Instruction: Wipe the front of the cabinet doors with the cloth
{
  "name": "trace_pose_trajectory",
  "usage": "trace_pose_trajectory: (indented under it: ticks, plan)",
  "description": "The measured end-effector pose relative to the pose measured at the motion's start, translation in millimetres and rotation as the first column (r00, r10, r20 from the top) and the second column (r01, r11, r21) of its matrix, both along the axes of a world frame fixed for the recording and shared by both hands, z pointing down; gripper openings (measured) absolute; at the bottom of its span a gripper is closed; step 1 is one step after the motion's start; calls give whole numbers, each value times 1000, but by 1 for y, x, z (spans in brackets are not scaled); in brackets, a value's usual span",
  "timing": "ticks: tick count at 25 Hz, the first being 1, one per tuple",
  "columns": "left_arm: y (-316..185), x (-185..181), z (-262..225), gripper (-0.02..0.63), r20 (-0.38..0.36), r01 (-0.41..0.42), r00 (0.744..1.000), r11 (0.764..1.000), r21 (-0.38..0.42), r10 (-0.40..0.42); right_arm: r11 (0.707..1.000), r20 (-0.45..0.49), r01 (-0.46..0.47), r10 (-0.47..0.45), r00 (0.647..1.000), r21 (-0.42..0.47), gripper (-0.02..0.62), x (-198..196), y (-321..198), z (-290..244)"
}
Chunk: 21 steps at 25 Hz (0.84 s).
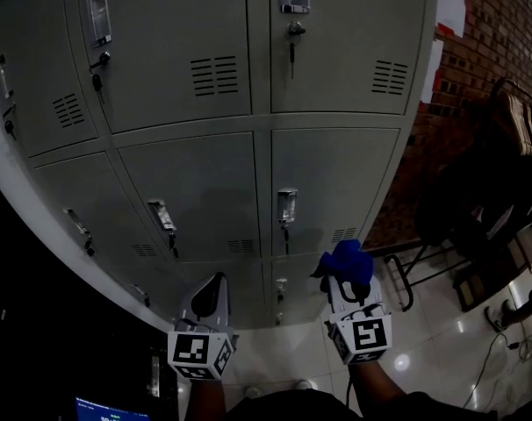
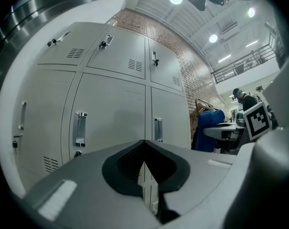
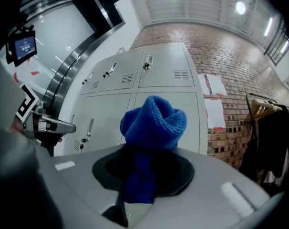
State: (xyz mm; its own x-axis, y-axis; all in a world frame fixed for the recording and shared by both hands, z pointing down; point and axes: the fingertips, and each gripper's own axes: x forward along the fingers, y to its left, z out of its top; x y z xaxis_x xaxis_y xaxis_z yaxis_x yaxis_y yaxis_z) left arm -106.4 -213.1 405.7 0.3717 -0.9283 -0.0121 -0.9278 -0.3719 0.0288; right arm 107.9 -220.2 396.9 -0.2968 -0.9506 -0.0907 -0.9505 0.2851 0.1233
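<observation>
blue knitted cloth [image 3: 153,123], thick-ribbed and bunched into a rolled knob, sits clamped in the right gripper [image 3: 144,175]. its jaws are closed on the lower part of the cloth, so the top billows out past the tips. there is one cloth and there are two grippers. the cloth's long axis runs along the jaws, and its rounded end points away from the person toward the cabinet doors [image 1: 332,178]. in the head view the cloth [image 1: 345,261] is low and right of centre, in front of the right-hand column of doors.

the left gripper [image 2: 144,149] has its jaws closed tip to tip with nothing between them, and it also aims at the cabinet. in the head view the left gripper [image 1: 215,281] is beside the right gripper [image 1: 347,281], apart from it.

the doors are grey metal, in three columns and at least three rows. each door that shows fully has one handle and one louvred vent.
</observation>
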Motion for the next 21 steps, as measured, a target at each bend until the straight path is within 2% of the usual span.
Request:
trace_pose_trajectory:
  ticks: [11,15,21]
  plan:
    - [4,9,0,14,10,-27,1000,1000,8,27,999,-36,45,-46,998,-13,106,-15,9,4]
    - [6,10,-2,14,12,-29,1000,999,13,29,998,-14,50,-51,999,-32,106,-15,8,13]
    - [5,6,5,14,16,-13,1000,1000,-4,13,999,-15,45,-45,999,-3,106,-14,9,4]
